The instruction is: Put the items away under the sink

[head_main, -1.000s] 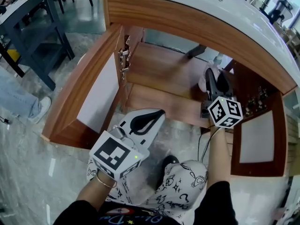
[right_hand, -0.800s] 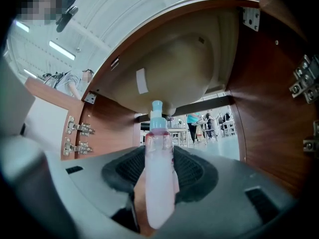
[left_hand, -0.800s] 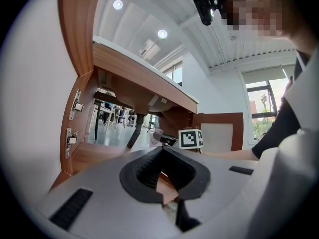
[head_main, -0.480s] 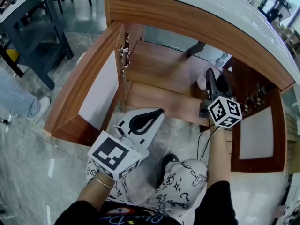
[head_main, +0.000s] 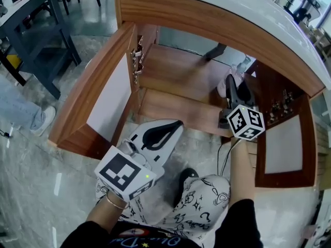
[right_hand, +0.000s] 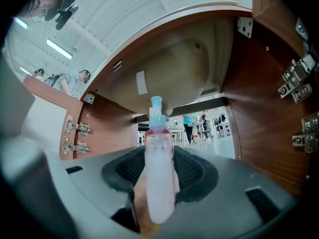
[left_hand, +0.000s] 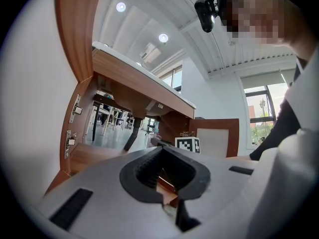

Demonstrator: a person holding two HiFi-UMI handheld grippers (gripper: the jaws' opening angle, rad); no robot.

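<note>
Jaws of the right gripper (right_hand: pixel 160 151) are clamping a pink bottle (right_hand: pixel 160 183) with a pale blue pump top. They're holding it upright inside the open cabinet (head_main: pixel 176 74), under the sink basin (right_hand: pixel 169 68), over the right part of the wooden cabinet floor and near the right door (head_main: pixel 283 151). Can't tell if the bottle is touching that floor. Left gripper (left_hand: pixel 160 152) is hanging outside the cabinet front near the left door (head_main: pixel 103 99), jaws closed together on nothing. Person's patterned trousers (head_main: pixel 201 200) are showing below both grippers. Dark drain pipe (head_main: pixel 214 52) is running at the cabinet back.
</note>
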